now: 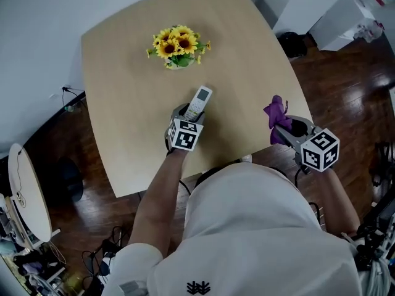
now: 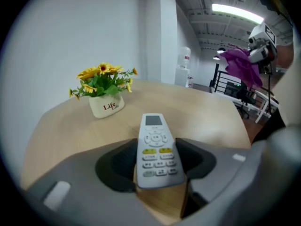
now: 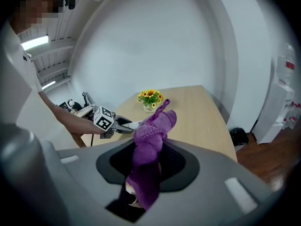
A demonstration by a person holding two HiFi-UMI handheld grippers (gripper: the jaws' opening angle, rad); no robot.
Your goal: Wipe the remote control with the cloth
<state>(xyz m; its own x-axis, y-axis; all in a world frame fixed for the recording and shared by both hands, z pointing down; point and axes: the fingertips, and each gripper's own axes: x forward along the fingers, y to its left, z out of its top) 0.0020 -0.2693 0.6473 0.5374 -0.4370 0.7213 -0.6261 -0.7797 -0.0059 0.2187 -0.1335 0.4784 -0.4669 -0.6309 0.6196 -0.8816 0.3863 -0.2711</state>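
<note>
The remote control [image 1: 199,101] is a slim white handset. It has a small grey screen at its far end, white keys below the screen and two yellow keys mid-body. It faces button-side up, and its near end is clamped between the jaws of my left gripper [image 1: 188,113], with the screen end pointing away from me.

The cloth [image 1: 276,113] is purple, knit-textured and bunched into a roll. My right gripper [image 1: 287,128] pinches its lower part; the rest stands up out of the jaws, well apart from the remote control.
</note>
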